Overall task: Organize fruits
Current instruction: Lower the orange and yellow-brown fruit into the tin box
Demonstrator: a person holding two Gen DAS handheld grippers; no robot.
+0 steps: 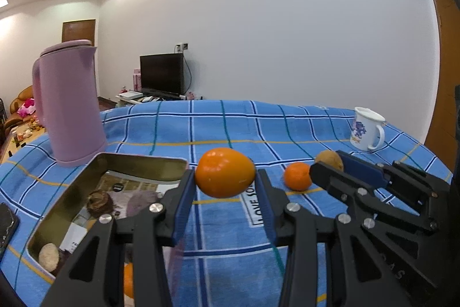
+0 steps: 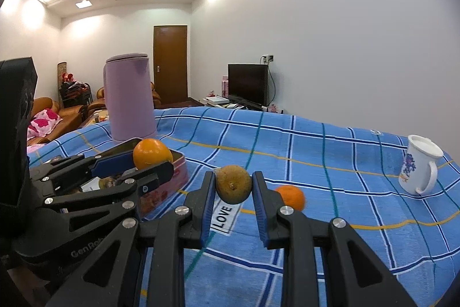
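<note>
Left gripper was clamped on the orange, carried in the air just right of the tin, so the left hand was nearer it. Right gripper gripped the brown fruit, farther right; a small orange lay on the cloth.

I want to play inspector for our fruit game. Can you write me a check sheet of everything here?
Surface: blue checked cloth covers the table.
Job's things: big orange and brown fruit held up; small orange on the cloth; metal tin holds some fruit.
Clutter: purple jug, white mug, phone.
Grippers: left tool shut on the big orange; right tool shut on the brown fruit.
Cables: one behind the TV.
Surroundings: door, sofa.
</note>
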